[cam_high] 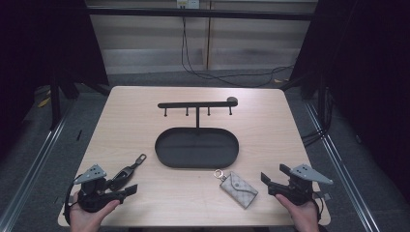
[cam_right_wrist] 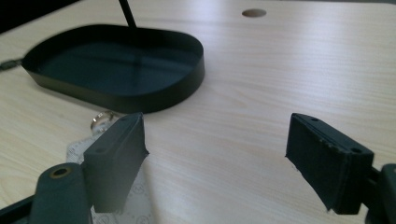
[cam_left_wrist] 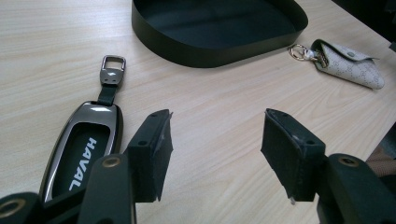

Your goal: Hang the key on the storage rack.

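Left tool [cam_high: 126,189], jaws apart and empty, rests at the near-left desk [cam_high: 125,116] edge; the black key fob [cam_high: 126,172] lies just beside it on the far side, long axis running far-right toward the tray [cam_high: 167,145]. The grey key pouch [cam_high: 239,188] lies near centre, left of the right tool [cam_high: 267,183], likewise apart and empty. Each item sits nearest its own side's tool.

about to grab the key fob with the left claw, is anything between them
Nothing visible. The key fob lies flat on bare table just beside the open left claw, touching nothing else. The tray sits farther off.
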Tool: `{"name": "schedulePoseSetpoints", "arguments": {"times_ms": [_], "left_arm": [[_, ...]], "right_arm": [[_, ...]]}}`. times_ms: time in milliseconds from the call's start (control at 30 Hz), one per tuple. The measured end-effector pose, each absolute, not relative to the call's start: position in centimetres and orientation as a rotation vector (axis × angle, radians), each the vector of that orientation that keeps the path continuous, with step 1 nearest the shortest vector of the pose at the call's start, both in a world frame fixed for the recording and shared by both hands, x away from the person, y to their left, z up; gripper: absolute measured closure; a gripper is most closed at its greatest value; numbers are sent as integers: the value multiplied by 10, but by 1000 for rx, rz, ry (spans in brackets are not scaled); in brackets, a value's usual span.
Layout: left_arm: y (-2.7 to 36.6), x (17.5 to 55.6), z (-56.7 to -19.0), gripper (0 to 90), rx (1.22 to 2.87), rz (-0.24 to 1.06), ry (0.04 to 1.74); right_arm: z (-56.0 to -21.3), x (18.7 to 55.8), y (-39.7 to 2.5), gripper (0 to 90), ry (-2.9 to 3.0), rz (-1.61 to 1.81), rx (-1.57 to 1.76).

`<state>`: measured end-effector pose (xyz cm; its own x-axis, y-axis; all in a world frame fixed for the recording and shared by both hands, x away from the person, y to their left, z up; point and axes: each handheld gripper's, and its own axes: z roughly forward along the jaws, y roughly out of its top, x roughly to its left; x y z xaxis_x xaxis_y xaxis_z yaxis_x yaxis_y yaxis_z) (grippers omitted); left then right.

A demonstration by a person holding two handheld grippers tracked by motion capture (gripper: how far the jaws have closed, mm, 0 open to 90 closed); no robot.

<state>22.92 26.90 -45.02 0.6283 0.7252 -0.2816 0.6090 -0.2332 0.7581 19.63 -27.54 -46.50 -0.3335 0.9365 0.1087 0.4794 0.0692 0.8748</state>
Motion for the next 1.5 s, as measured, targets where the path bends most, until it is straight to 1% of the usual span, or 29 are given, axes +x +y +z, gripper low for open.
{"name": "schedulePoseSetpoints", "arguments": {"times_ms": [33, 100, 300, 500, 667, 767, 900, 967, 1067, 1233, 1367, 1400, 1500], "left_arm": [[269, 230, -450, 428, 1947, 150, 1046], [267, 229, -450, 466, 1942, 145, 1034], [269, 230, -449, 458, 1931, 165, 1039], [268, 229, -448, 504, 1934, 189, 1054], [266, 233, -444, 533, 1963, 180, 1062], [262, 244, -446, 563, 1999, 156, 1151], [258, 257, -444, 546, 2062, 118, 1137], [257, 260, -439, 521, 2098, 163, 1130], [255, 267, -431, 522, 2163, 165, 1122], [248, 285, -423, 531, 2249, 185, 1121], [242, 301, -420, 531, 2305, 161, 1122], [241, 303, -420, 513, 2314, 168, 1125], [238, 313, -422, 455, 2341, 124, 1151]], "right_arm": [[-466, 197, -274, 196, 1885, 1205, 1393], [-466, 197, -272, 197, 1893, 1214, 1390], [-463, 196, -275, 198, 1884, 1232, 1431], [-462, 194, -276, 205, 1886, 1247, 1432], [-460, 193, -278, 205, 1875, 1265, 1446], [-460, 193, -278, 205, 1881, 1267, 1452], [-461, 195, -277, 205, 1902, 1260, 1460], [-461, 195, -277, 205, 1898, 1259, 1465], [-461, 195, -278, 184, 1887, 1255, 1472], [-461, 195, -278, 181, 1887, 1250, 1475], [-461, 196, -277, 177, 1892, 1246, 1480], [-462, 197, -277, 174, 1898, 1242, 1480], [-463, 197, -277, 171, 1913, 1241, 1481]]}}
